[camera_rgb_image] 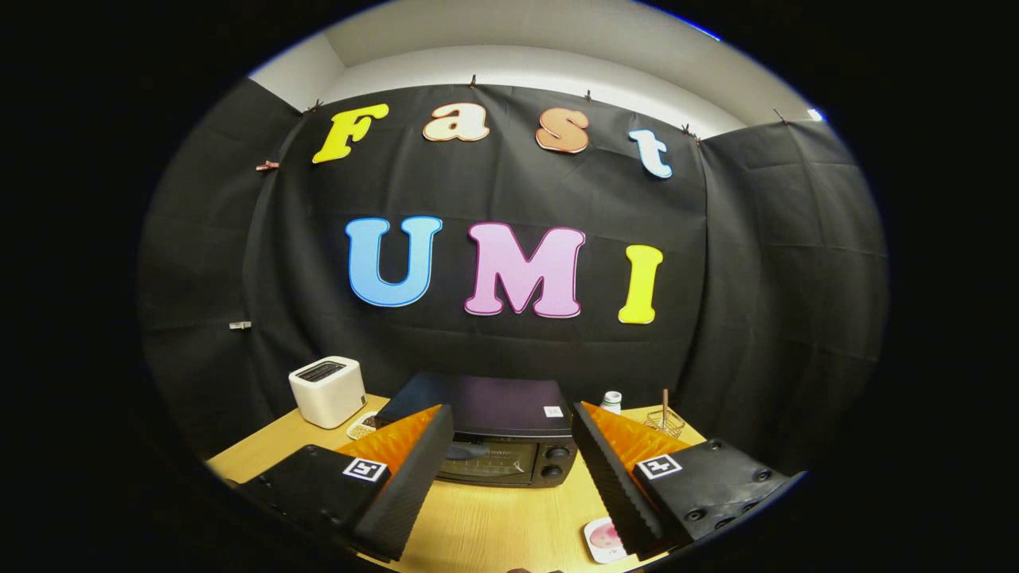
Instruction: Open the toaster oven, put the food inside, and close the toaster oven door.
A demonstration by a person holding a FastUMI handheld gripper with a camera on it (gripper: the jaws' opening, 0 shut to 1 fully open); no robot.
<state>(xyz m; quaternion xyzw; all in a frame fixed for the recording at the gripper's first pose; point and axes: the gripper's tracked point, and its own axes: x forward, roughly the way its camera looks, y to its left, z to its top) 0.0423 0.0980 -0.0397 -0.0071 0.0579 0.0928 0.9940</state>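
1. Where the light wooden table (pixel 486 525) runs ahead of the gripper (pixel 509 458), it ends at the booth's black cloth wall, with a strip of pale wall and ceiling above the cloth.
2. Between the two fingers and just beyond them stands the toaster oven (pixel 497 438), dark, its glass door shut and facing the gripper, two knobs to the right of the door.
3. Beyond the left finger sits a white boxy appliance (pixel 328 390), with a small patterned dish (pixel 362 426) beside it.
4. Beyond the right finger are a small white bottle (pixel 611 402) and a wire holder with a stick (pixel 665 418) upright in it.
5. Near the inner side of the right finger, a small plate (pixel 603 539) with something pink on it lies on the table.
6. Held level above the table, the gripper points at the oven, fingers spread wide apart, grasping nothing.
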